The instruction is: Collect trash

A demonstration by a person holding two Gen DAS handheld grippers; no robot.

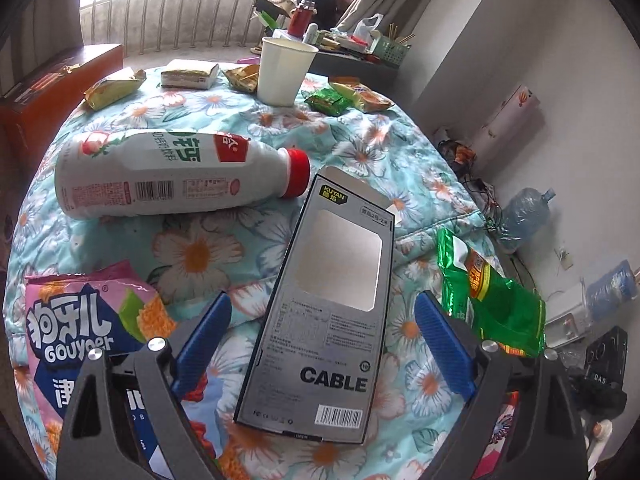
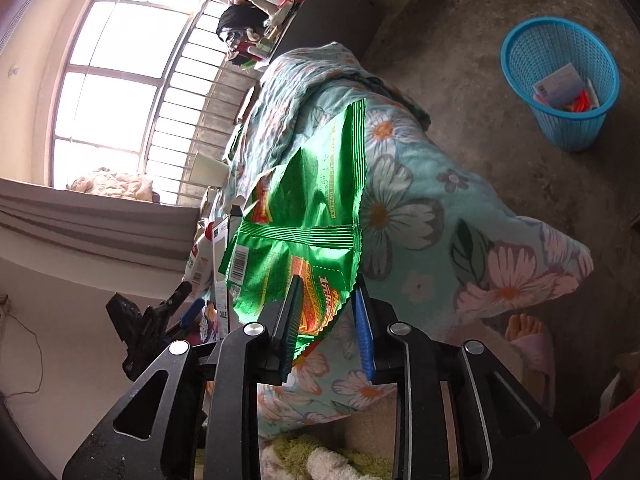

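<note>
My left tool [image 1: 322, 344] gapes wide around the cable box [image 1: 320, 312] on the bed [image 1: 224, 248], ready to clamp it. My right tool [image 2: 326, 322], just parted, brackets the green wrapper [image 2: 304, 216] beside that box, pads apparently loose.

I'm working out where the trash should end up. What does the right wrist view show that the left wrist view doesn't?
Only the right wrist view shows the blue basket on the floor, already holding some trash, and a person's foot. Only the left wrist view shows the paper cup and the pink snack bag on the flowered quilt. Both show the green wrapper, the cable box and the white bottle. The wrapper lies between the right hand-held gripper fingers, jaws narrowly apart.
</note>
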